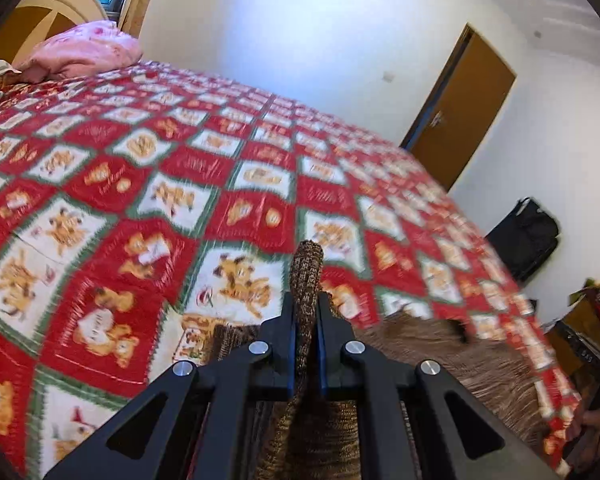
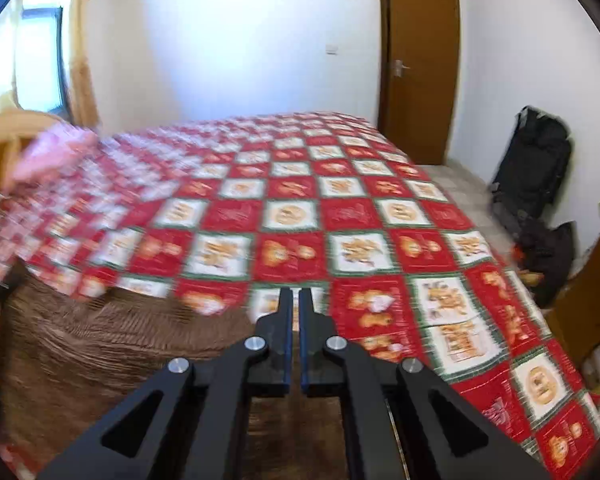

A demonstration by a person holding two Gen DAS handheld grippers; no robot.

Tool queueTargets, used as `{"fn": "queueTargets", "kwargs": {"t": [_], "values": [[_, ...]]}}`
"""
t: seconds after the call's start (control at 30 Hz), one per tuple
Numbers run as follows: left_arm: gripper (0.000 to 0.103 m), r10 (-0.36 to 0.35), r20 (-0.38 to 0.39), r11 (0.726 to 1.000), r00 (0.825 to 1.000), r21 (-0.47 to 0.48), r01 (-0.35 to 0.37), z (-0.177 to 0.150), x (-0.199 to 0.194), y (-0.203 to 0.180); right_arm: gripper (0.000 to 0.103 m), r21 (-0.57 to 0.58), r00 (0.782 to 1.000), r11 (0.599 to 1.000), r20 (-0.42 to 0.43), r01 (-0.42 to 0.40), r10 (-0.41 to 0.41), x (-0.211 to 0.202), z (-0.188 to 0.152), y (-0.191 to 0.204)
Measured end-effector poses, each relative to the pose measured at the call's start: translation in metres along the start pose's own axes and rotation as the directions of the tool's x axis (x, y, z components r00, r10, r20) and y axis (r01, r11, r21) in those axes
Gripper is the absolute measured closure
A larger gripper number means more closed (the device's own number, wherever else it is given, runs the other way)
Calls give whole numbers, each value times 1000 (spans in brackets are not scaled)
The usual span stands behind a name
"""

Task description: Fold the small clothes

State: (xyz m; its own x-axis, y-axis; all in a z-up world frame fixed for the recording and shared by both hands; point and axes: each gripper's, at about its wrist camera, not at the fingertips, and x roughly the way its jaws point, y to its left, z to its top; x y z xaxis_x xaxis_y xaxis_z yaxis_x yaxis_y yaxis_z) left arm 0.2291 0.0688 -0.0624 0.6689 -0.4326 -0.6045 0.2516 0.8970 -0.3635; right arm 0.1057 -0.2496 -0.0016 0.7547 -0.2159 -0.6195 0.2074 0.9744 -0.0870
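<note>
Brown knit garment [image 1: 308, 276] lies over red-checked bedspread [image 1: 140, 184] near wooden door [image 1: 464, 108].

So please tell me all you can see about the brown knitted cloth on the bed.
The brown knitted cloth looks like a ribbed, speckled wool garment. One edge is pinched between the shut fingers of the left gripper and sticks up beyond them. The rest spreads over the bed cover, below and right of the gripper. Its exact shape is blurred.

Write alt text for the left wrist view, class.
The left gripper is shut on a fold of brown knitted garment, held above a red and white teddy-bear bedspread. A pink pillow lies beyond.
</note>
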Motion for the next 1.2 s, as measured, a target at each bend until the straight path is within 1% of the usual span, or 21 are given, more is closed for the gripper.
{"fn": "queueTargets", "kwargs": {"t": [0.07, 0.17, 0.23, 0.27, 0.3, 0.33, 0.47, 0.5, 0.53, 0.57, 0.6, 0.7, 0.77, 0.87, 0.93, 0.97, 1.0, 1.03, 1.07, 1.13, 1.2], "values": [[96, 19, -46, 1000, 999, 14, -18, -7, 11, 1, 98, 37, 998, 999, -57, -21, 23, 17, -5, -5], [95, 0, -52, 1000, 999, -21, -1, -6, 9, 9, 95, 126, 984, 982, -93, -141, 153, 17, -12, -17], [95, -8, -74, 999, 997, -54, 4, -7, 13, 15, 80, 156, 967, 965, -112, -212, 230, 16, -12, -19], [95, -13, -80, 997, 997, -72, 8, -9, 14, 18, 62, 172, 955, 954, -120, -247, 270, 15, -13, -20], [95, -22, -81, 996, 996, -86, 15, -9, 14, 19, 48, 185, 947, 945, -125, -271, 296, 15, -15, -19], [95, -27, -76, 995, 997, -93, 20, -9, 13, 20, 47, 192, 941, 940, -132, -283, 310, 16, -16, -17], [95, -12, -83, 997, 996, -80, 5, -9, 13, 17, 47, 108, 929, 954, -217, -281, 299, 38, -19, 9], [95, -4, -85, 997, 996, -74, -3, -9, 13, 16, 53, 84, 927, 960, -250, -269, 281, 47, -20, 15], [95, -2, -84, 998, 996, -70, -4, -8, 13, 15, 61, 71, 917, 958, -274, -279, 288, 54, -24, 20], [95, 0, -84, 998, 996, -66, -6, -8, 12, 15, 91, 64, 904, 951, -297, -302, 307, 60, -27, 24], [95, 1, -83, 998, 997, -65, -6, -7, 11, 14, 95, 53, 900, 952, -315, -301, 302, 63, -31, 27], [95, -8, -70, 997, 998, -73, 3, -6, 5, 16, 96, 40, 943, 966, -210, -255, 258, 34, -29, 22], [95, -24, -59, 996, 998, -90, 19, -4, 1, 15, 96, 9, 984, 987, -73, -162, 162, -7, -23, 16], [95, -29, -36, 998, 999, -57, 27, 0, 1, 3, 97, -31, 995, 999, 89, -33, 36, -50, -14, 11], [95, 29, -28, 1000, 999, 5, -29, 0, 9, -9, 97, -82, 991, 996, 132, 45, -34, -51, -8, 20], [95, 52, -32, 998, 998, 20, -52, -1, 15, -12, 97, -124, 991, 989, 118, 84, -70, -40, -7, 28], [95, 80, -69, 997, 994, 17, -79, -2, 25, -11, 97, -152, 991, 982, 93, 113, -100, -24, -7, 33], [95, 89, -108, 996, 990, -10, -91, -3, 34, -7, 97, -170, 990, 976, 58, 139, -131, -6, -9, 36], [95, 78, -113, 995, 991, -45, -84, -2, 36, -1, 97, -177, 989, 973, 16, 149, -149, 12, -11, 36], [92, 92, -115, 992, 989, -73, -100, 1, 36, 7, 97, -157, 986, 982, -113, 104, -122, 51, -23, 31], [86, 62, -143, 992, 988, -99, -76, 1, 37, 14, 96, -118, 975, 992, -210, 48, -72, 74, -34, 20]]}}
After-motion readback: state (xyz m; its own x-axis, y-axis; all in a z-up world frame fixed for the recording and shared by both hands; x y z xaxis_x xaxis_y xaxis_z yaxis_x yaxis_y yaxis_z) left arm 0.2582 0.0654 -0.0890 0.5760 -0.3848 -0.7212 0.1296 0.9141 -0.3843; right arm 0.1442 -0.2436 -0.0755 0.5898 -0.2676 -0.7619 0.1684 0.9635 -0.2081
